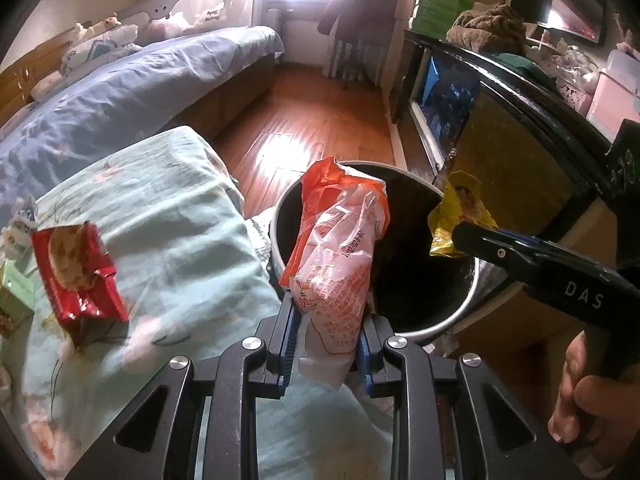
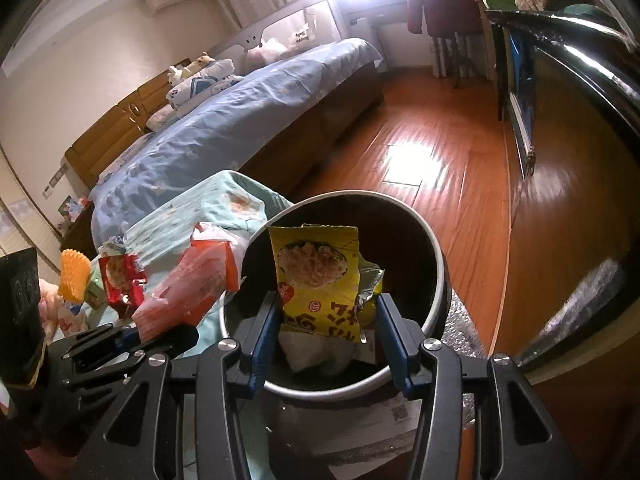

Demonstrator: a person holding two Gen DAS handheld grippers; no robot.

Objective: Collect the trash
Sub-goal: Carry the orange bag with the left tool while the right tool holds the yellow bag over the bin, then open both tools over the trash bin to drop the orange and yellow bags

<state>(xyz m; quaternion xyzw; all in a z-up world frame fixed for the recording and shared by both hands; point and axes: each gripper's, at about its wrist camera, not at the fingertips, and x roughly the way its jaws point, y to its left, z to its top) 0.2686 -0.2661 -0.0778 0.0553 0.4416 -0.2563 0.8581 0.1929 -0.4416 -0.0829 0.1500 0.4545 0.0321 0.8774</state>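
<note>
Left tongs (image 1: 326,344) pinch an orange-and-white wrapper (image 1: 336,256) upright at the near rim of the round bin (image 1: 452,312). Right tongs (image 2: 328,336) stand half spread, pinching a yellow noodle packet (image 2: 316,276) between their blue pads, held over the bin's dark mouth. On the pale green cloth (image 1: 180,216) left of the bin lies a red snack packet (image 1: 76,276), well apart from both tongs. An orange ridged item (image 2: 74,274) sits beyond it.

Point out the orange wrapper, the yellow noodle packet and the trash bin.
orange wrapper (image 1: 336,240), left wrist view, middle of its body
yellow noodle packet (image 2: 316,272), right wrist view, printed front
trash bin (image 2: 438,276), right wrist view, right rim
</note>
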